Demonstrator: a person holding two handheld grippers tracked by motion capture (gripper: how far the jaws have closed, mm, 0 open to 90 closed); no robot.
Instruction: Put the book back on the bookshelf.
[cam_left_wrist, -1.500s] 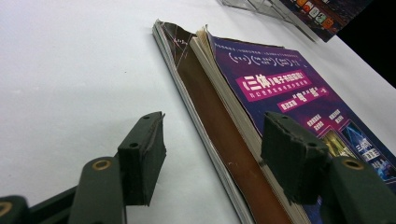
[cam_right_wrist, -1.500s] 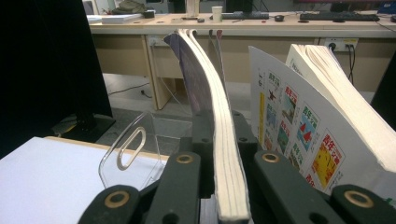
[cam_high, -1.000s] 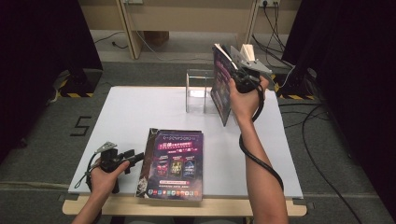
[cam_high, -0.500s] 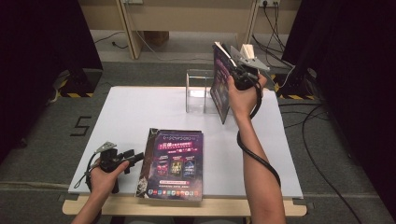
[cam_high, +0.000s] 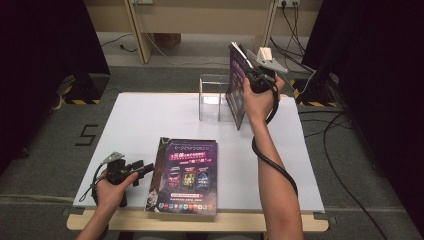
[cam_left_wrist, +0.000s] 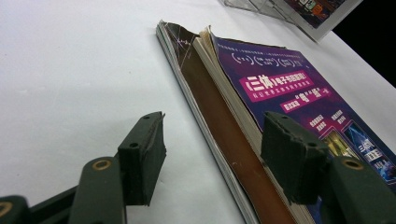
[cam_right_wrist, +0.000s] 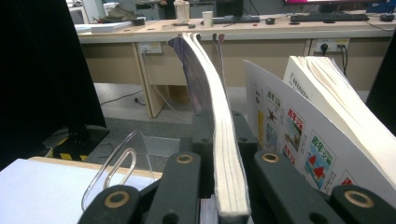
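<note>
A stack of purple magazines (cam_high: 186, 176) lies flat at the table's front middle. My left gripper (cam_high: 143, 167) rests low at the stack's left edge. In the left gripper view it (cam_left_wrist: 212, 149) is open, with the stack's worn spine (cam_left_wrist: 219, 116) between the jaws and untouched. At the back right my right gripper (cam_high: 249, 76) is raised and shut on the edge of one upright purple magazine (cam_high: 234, 85). In the right gripper view this magazine (cam_right_wrist: 210, 93) rises bowed between the closed jaws (cam_right_wrist: 224, 144).
A clear acrylic holder (cam_high: 210, 96) stands on the white table (cam_high: 150, 125) just left of the held magazine, its rim showing as a clear holder edge (cam_right_wrist: 122, 161). Another magazine with a white printed cover (cam_right_wrist: 322, 140) leans close on the right. Cables trail off the table's right side.
The right gripper and its magazine have crept very slightly upward. The left gripper and the stack have stayed put.
</note>
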